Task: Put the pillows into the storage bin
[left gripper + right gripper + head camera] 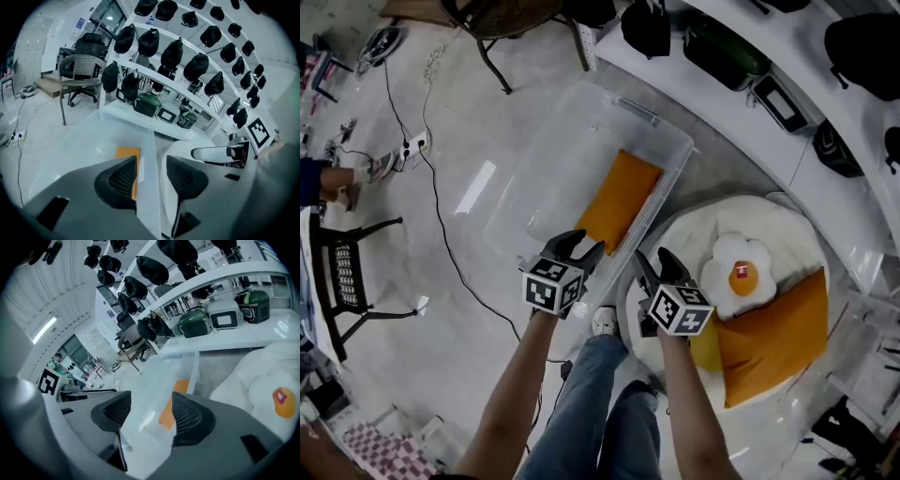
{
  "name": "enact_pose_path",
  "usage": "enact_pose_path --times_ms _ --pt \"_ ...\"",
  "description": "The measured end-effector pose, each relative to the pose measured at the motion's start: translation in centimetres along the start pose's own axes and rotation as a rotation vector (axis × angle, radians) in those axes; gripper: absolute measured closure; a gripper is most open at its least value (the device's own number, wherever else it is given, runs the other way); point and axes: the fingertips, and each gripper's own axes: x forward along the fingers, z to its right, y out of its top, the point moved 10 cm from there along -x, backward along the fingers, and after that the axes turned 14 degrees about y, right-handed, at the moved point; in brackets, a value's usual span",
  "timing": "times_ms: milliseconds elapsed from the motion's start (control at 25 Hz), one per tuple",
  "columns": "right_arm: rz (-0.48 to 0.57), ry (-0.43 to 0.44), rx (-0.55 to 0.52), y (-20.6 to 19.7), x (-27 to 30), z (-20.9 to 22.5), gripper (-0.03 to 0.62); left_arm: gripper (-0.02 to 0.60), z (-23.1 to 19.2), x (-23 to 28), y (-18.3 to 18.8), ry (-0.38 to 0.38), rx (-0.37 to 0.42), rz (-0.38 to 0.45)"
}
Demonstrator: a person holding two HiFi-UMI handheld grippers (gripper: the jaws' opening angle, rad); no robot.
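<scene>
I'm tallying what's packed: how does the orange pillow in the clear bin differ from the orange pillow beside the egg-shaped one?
The binned orange pillow lies inside the storage bin; the outer orange pillow rests on the white cushion. The binned one shows as a narrow strip, the outer one broader. Both are plain orange.

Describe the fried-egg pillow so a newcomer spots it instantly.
Find the big round white cushion right of the clear storage bin. On it, just above an orange pillow, lies the fried-egg pillow. Only it has a scalloped white outline and a yellow-orange yolk centre.
</scene>
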Motion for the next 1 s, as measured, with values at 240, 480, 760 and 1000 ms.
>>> enact_pose_path --times_ms 240,480,760,1000 --pt "0.116 -0.067 0.005 -0.3 -7.2 1.6 0.326 0.376 8.2 0.5 1.4 -0.111 0.102 0.027" --pt "0.312 -0.239 0.105 -2.6 -19.7 6.1 0.326 0.376 21.3 2.8 1.2 -0.311 0.285 -0.012" --pt "0.466 -0.431 0.206 -9.1 -37.2 13.0 0.326 0.371 39.5 5.3 -3.0 -0.481 0.455 -0.069" --pt "0.553 -0.557 0.293 -15.9 -48.8 16.9 0.326 0.351 51.8 6.3 -7.5 -0.58 0.59 -0.129"
